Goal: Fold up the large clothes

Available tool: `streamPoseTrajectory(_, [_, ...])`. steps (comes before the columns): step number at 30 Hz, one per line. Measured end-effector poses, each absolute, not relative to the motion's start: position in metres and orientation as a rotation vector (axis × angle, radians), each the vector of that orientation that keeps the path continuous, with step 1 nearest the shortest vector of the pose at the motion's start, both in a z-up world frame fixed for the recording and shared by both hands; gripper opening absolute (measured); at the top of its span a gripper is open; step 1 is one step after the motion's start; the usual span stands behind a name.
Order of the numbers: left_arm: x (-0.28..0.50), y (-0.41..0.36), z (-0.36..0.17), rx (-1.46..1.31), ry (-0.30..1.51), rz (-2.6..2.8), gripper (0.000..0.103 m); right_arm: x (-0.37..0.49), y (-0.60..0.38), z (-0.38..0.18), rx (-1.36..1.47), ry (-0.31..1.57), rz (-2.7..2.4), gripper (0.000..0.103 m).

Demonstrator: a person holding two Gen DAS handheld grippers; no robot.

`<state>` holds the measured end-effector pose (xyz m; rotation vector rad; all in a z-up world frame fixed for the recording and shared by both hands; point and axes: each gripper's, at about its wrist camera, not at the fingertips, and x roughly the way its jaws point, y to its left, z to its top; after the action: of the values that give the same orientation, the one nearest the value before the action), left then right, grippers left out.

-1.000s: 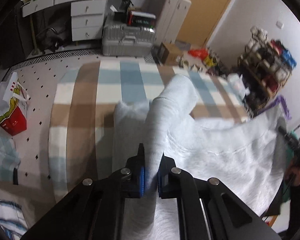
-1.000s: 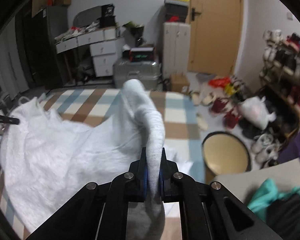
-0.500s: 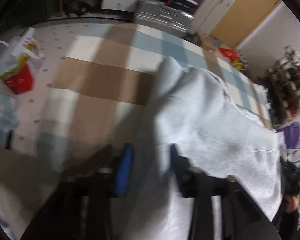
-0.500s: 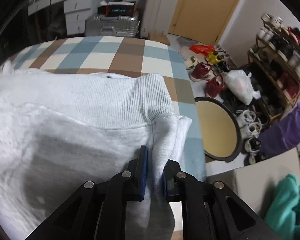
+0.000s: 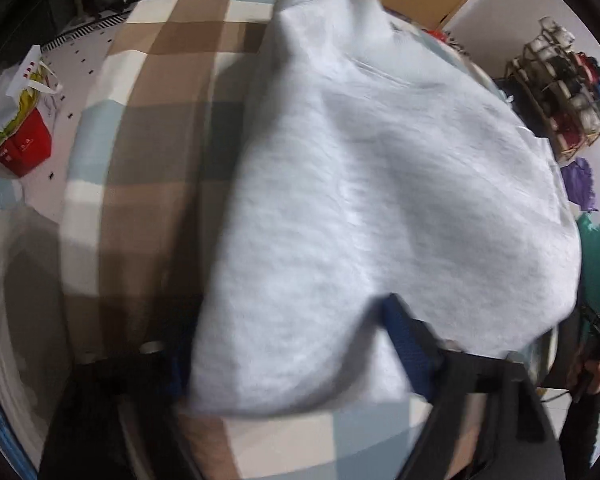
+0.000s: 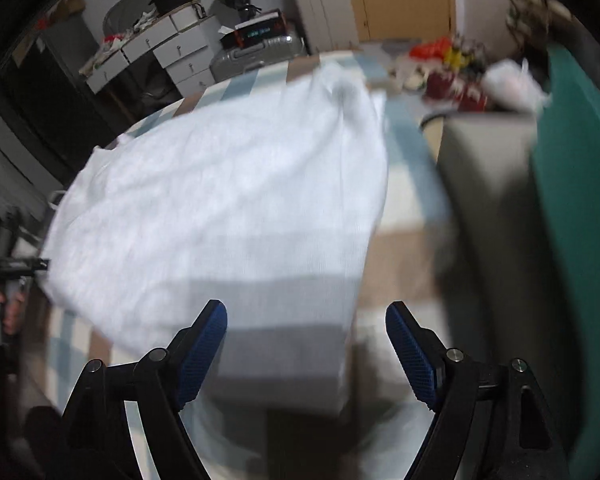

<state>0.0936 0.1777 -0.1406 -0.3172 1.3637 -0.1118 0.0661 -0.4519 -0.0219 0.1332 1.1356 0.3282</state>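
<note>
A large light-grey sweatshirt (image 5: 380,184) lies spread on the checked bedspread (image 5: 164,128). My left gripper (image 5: 292,360) points steeply down at its near edge. Its jaws are opening, and a soft fold of the cloth lies between them and covers most of the left finger; the right blue pad (image 5: 404,344) shows. In the right wrist view the sweatshirt (image 6: 228,208) lies flat, its ribbed hem nearest me. My right gripper (image 6: 306,344) hovers over that hem with its jaws opening wide. The hem lies below the gap and neither pad touches it.
A red and white bag (image 5: 20,140) stands on the floor at the left, a shoe rack (image 5: 560,100) by the far wall. A teal garment (image 6: 572,240) and a grey block (image 6: 488,200) flank the bed's right side. A suitcase (image 6: 256,52) and drawers (image 6: 172,52) stand behind.
Both grippers held raised folds of the sweatshirt shut between their pads. They have sunk toward the bed and parted their jaws, and the cloth now lies down on the bedspread.
</note>
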Motion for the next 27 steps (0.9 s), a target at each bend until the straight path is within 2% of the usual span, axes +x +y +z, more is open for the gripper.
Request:
streamPoseTrajectory(1, [0.091, 0.174, -0.14, -0.296, 1.357, -0.098, 0.035, 0.063, -0.453, -0.026, 0.182, 1.14, 0.357, 0.081])
streamPoseTrajectory(2, [0.088, 0.171, -0.139, -0.29, 1.357, -0.098, 0.02, 0.062, -0.453, -0.028, 0.218, 1.134, 0.383, 0.069])
streamPoseTrajectory(3, [0.085, 0.169, -0.138, -0.3, 1.354, -0.098, 0.018, 0.062, -0.452, -0.028, 0.243, 1.128, 0.414, 0.037])
streamPoseTrajectory(4, [0.081, 0.169, -0.136, -0.313, 1.35, -0.087, 0.017, 0.062, -0.45, -0.027, 0.249, 1.12, 0.425, 0.013])
streamPoseTrajectory(8, [0.049, 0.159, -0.132, -0.307, 1.35, -0.1, 0.014, 0.05, -0.454, -0.016, 0.213, 1.047, 0.413, 0.009])
streamPoseTrajectory(14, [-0.028, 0.14, -0.117, -0.298, 1.382, -0.18, 0.016, -0.003, -0.468, -0.002, 0.098, 1.057, 0.431, 0.009])
streamPoseTrajectory(15, [-0.038, 0.138, -0.116, -0.29, 1.397, -0.191, 0.022, -0.013, -0.47, -0.001, 0.069, 1.069, 0.435, 0.009])
streamPoseTrajectory(17, [-0.053, 0.142, -0.114, -0.274, 1.433, -0.156, 0.027, -0.031, -0.47, -0.001, -0.026, 1.085, 0.422, 0.015])
streamPoseTrajectory(20, [-0.056, 0.158, -0.096, -0.314, 1.425, -0.098, 0.037, -0.044, -0.463, 0.003, -0.18, 1.086, 0.425, 0.032])
streamPoseTrajectory(22, [-0.044, 0.163, -0.073, -0.272, 1.362, -0.079, 0.042, -0.049, -0.462, 0.018, -0.235, 1.039, 0.433, 0.049])
streamPoseTrajectory(23, [-0.038, 0.163, -0.062, -0.246, 1.328, -0.067, 0.052, -0.049, -0.463, 0.027, -0.243, 1.009, 0.428, 0.055])
streamPoseTrajectory(24, [-0.028, 0.164, -0.05, -0.231, 1.281, -0.06, 0.069, -0.047, -0.463, 0.038, -0.246, 0.972, 0.427, 0.067])
streamPoseTrajectory(25, [-0.015, 0.162, -0.039, -0.229, 1.229, -0.064, 0.077, -0.039, -0.459, 0.052, -0.252, 0.93, 0.424, 0.076])
streamPoseTrajectory(26, [0.0, 0.159, -0.031, -0.226, 1.189, -0.072, 0.085, -0.031, -0.454, 0.061, -0.252, 0.898, 0.418, 0.079])
streamPoseTrajectory(27, [0.014, 0.158, -0.029, -0.213, 1.164, -0.084, 0.085, -0.018, -0.449, 0.07, -0.246, 0.869, 0.418, 0.086])
